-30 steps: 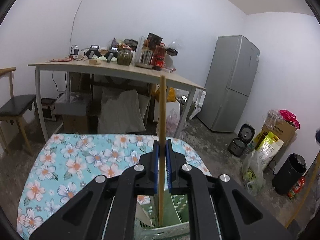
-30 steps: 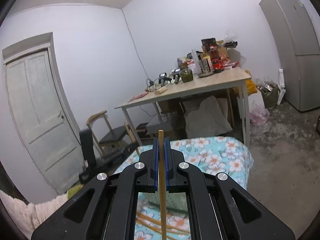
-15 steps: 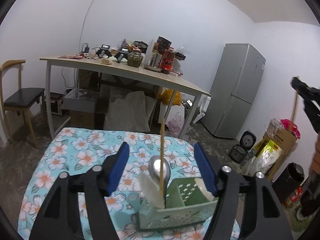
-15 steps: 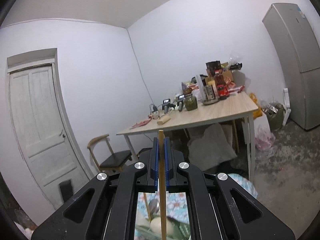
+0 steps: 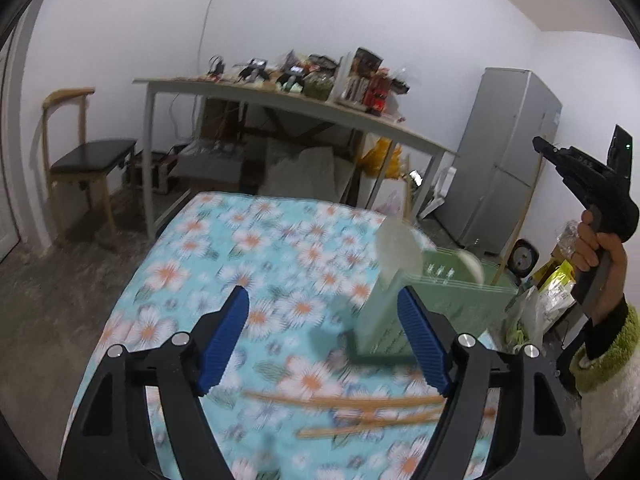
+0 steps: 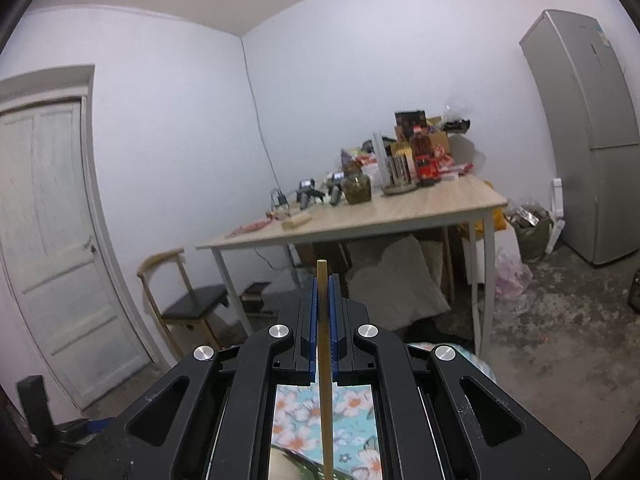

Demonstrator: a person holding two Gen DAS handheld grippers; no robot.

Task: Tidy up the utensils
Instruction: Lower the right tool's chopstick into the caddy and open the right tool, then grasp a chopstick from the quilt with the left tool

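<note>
While the left hand-held gripper (image 5: 322,338) opens empty, the right hand-held gripper (image 6: 324,284) clamps a thin wooden chopstick (image 6: 323,360).

My claw's pads (image 5: 224,336) are blue; the tablecloth (image 5: 256,256) is turquoise with white, orange-centred flowers; the utensil basket (image 5: 452,300) is pale green.

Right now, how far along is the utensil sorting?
Done: the green holder on the flowered cloth already has a few utensils standing in it. In hand: the right tool is shut on one chopstick; the left tool is opening with nothing in it. Left: several loose chopsticks on the cloth.
</note>
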